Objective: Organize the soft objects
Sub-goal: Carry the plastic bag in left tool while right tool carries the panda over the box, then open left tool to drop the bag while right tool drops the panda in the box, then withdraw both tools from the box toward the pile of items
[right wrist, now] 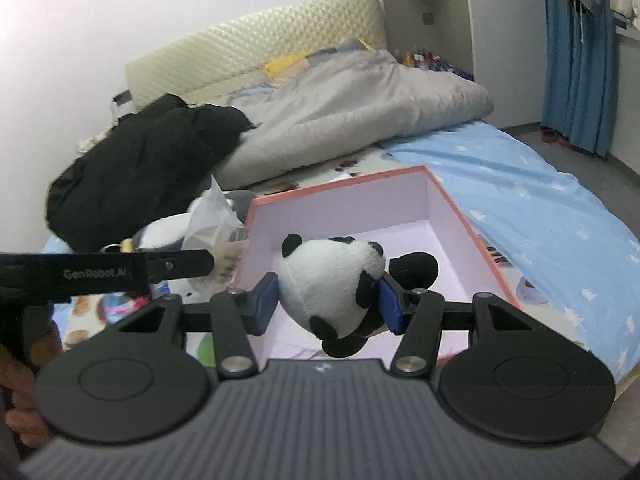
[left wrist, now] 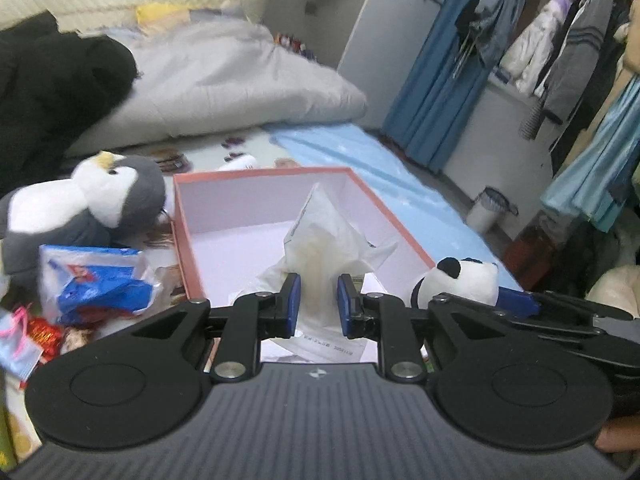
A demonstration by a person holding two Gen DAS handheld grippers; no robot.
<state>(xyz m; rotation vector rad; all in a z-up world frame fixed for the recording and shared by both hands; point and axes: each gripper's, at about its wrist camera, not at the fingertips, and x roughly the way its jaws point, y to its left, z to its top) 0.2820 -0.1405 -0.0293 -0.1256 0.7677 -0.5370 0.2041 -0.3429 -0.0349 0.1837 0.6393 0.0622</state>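
My left gripper (left wrist: 318,304) is shut on a clear plastic bag (left wrist: 328,236) with something pale yellow inside, held over the near end of the pink box (left wrist: 182,240). The bag (right wrist: 214,220) and the left gripper's side show at the left in the right wrist view. My right gripper (right wrist: 328,304) is shut on a black-and-white panda plush (right wrist: 332,284), hanging over the near part of the same box (right wrist: 464,216). The panda (left wrist: 460,280) also peeks in at the right of the left wrist view. The box's white inside looks bare. A grey-and-white penguin plush (left wrist: 92,208) lies left of the box.
The box sits on a bed with a blue star sheet (right wrist: 520,184). A grey duvet (left wrist: 240,80) and black clothing (right wrist: 140,168) lie behind. A blue-and-white plastic bag (left wrist: 100,280) and small wrappers lie at the left. A bin (left wrist: 488,208) and hanging clothes (left wrist: 560,40) stand at the right.
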